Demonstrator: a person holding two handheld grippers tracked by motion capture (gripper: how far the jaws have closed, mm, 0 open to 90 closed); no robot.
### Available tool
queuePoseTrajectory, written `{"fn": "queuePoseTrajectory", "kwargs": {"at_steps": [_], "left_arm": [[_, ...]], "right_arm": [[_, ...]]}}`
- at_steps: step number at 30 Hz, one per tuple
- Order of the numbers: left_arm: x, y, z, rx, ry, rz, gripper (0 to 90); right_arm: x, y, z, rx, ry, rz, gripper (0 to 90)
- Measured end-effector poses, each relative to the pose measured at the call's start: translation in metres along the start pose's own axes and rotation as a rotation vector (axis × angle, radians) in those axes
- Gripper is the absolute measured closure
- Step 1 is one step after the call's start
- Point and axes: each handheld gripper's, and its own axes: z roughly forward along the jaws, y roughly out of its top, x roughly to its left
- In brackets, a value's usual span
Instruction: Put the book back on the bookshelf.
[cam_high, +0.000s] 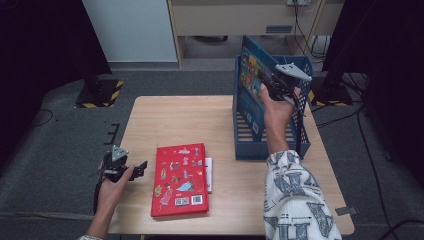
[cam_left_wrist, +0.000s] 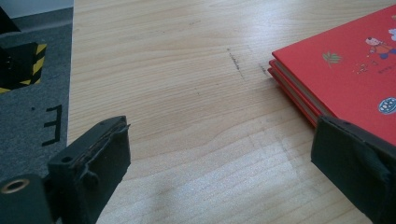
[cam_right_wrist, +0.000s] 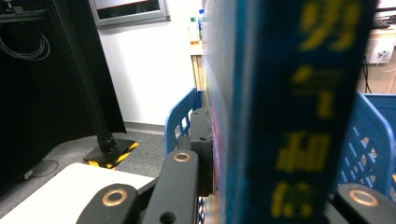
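- R gripper (cam_high: 266, 80) is up over the blue basket (cam_high: 248, 149) at the far right of the table (cam_high: 175, 120), jaws clamped on a blue book (cam_high: 249, 82) held upright (cover faces left).
- In the right gripper view the book's spine (cam_right_wrist: 289, 112) with yellow characters stands between the 2 jaws, basket wall behind it.
- Book's lower part sits inside the basket; can't tell if it touches the bottom.
- L gripper (cam_high: 135, 169) rests near the table's near-left edge, jaws wide apart w/ nothing between them.
- Red book (cam_high: 180, 180) lies flat just right of the L gripper, on top of another (2 red edges in the left gripper view (cam_left_wrist: 299, 93)).
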Motion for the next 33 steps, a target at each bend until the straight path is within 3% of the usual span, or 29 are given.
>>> {"fn": "queuePoseTrajectory", "kwargs": {"at_steps": [19, 33], "left_arm": [[-0.001, 0.001, 0.001, 0.009, -0.010, 0.015, 4.5], [-0.002, 0.001, 0.002, 0.009, -0.012, 0.020, 4.5]], "right_arm": [[0.002, -0.039, 0.006, 0.032, -0.006, -0.012, 82.9], [0.001, -0.049, 0.002, 0.034, 0.006, -0.018, 82.7]]}}
